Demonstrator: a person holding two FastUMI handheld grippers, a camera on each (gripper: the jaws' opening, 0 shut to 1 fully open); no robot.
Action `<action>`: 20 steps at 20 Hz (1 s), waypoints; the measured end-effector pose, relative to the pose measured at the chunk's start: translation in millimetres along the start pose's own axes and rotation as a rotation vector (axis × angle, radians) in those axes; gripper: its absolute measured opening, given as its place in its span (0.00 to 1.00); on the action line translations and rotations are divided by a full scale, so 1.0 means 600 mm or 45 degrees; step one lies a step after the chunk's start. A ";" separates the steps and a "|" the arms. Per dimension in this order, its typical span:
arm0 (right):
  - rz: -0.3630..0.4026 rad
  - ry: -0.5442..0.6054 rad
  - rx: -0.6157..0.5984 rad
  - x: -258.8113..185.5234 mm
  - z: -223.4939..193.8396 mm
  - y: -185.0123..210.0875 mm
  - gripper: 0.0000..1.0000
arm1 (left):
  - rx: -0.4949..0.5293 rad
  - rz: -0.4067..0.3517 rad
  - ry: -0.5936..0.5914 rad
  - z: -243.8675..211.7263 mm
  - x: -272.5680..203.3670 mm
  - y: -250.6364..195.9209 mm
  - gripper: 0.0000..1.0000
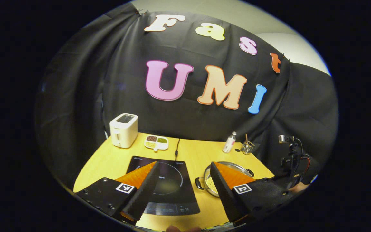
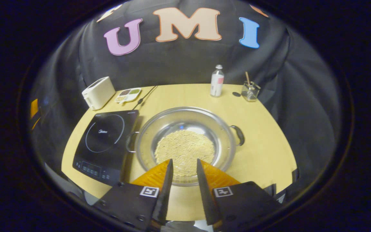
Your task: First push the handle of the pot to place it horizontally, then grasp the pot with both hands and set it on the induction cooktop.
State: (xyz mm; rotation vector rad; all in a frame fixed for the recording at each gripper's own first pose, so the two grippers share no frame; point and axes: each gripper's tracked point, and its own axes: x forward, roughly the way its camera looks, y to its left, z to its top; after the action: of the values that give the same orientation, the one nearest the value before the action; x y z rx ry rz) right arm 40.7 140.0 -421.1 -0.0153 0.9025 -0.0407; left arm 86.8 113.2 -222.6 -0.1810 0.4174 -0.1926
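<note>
Brand mark on the induction cooktop, too small to read.

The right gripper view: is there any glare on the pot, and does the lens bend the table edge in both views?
In the right gripper view, the pot shows a soft bright sheen on its inner wall, no harsh glare; the table edge curves strongly. In the left gripper view, the table edge bows likewise, and all is sharp.

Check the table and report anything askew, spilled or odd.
Nothing spilled or damaged. The pot sits upright on the table beside the induction cooktop, its grains inside. Its handles lie slightly skewed, the right one angled toward the back.
</note>
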 end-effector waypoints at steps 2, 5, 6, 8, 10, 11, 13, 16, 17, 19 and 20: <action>-0.023 -0.018 -0.017 0.013 0.012 -0.036 0.51 | -0.010 -0.022 0.069 -0.028 0.031 -0.020 0.96; -0.033 -0.001 -0.027 0.049 0.020 -0.081 0.66 | -0.015 -0.048 0.195 -0.083 0.087 -0.050 0.95; -0.025 0.018 -0.017 0.061 0.021 -0.092 0.69 | -0.016 -0.057 0.254 -0.106 0.105 -0.060 0.95; -0.036 0.023 -0.015 0.094 0.034 -0.124 0.71 | -0.038 -0.060 0.380 -0.160 0.138 -0.078 0.95; -0.046 0.038 -0.038 0.127 0.040 -0.160 0.76 | -0.090 -0.051 0.477 -0.200 0.175 -0.091 1.00; -0.046 0.051 -0.053 0.144 0.041 -0.174 0.76 | -0.096 -0.038 0.527 -0.223 0.189 -0.092 0.95; -0.048 0.085 -0.084 0.179 0.038 -0.202 0.75 | -0.073 -0.003 0.586 -0.251 0.220 -0.092 0.96; -0.019 0.152 -0.077 0.226 0.031 -0.217 0.75 | -0.054 0.036 0.670 -0.291 0.265 -0.092 0.96; 0.006 0.178 -0.070 0.238 0.023 -0.213 0.75 | -0.063 0.054 0.704 -0.309 0.274 -0.089 0.95; 0.038 0.213 -0.088 0.258 0.012 -0.209 0.77 | -0.087 0.067 0.753 -0.333 0.291 -0.089 0.94; 0.050 0.226 -0.103 0.264 0.008 -0.207 0.77 | -0.087 0.072 0.774 -0.343 0.296 -0.089 0.92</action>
State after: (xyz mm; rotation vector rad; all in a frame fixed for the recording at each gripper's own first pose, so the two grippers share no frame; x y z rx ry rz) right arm 139.1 9.4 -538.6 -0.0699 1.0812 0.0314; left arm 151.9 -5.3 -464.4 -0.1755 1.0336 -0.1755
